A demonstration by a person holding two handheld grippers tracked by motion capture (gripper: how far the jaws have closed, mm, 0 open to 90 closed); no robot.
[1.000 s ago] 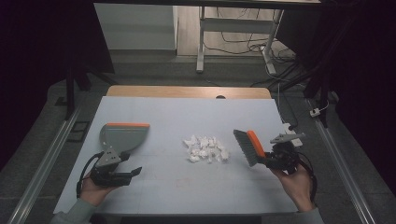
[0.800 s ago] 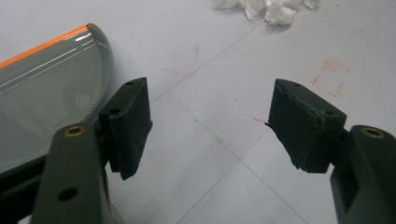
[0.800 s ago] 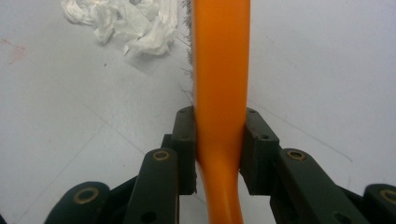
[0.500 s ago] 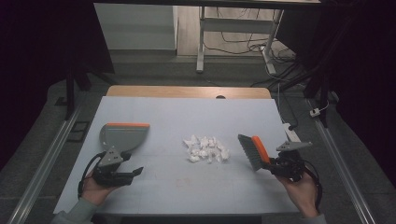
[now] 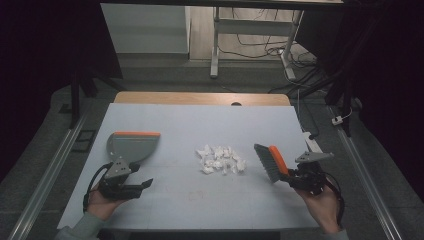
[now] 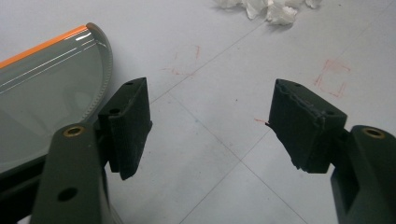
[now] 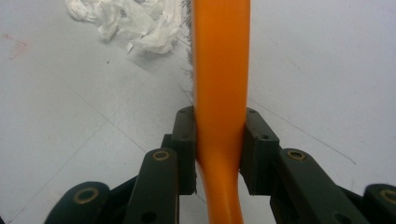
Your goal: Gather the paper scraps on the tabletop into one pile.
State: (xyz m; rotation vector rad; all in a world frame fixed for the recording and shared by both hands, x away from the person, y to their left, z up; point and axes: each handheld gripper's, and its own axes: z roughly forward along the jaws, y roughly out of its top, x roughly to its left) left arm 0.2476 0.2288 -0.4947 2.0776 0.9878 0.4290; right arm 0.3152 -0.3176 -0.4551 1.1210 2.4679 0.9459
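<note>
Fingers (image 7: 186, 140) of the right gripper (image 5: 300, 176) clamp the brush (image 5: 270, 161) by its orange handle.
Paper scraps (image 5: 220, 159) lie left of its bristles; the left gripper (image 5: 131, 186) gapes empty beside the dustpan (image 5: 131, 145).

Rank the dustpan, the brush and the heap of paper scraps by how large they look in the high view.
1. dustpan, clearly the largest.
2. heap of paper scraps and brush: these look alike in extent, and the right gripper covers the brush's handle end, so no firm order.
</note>
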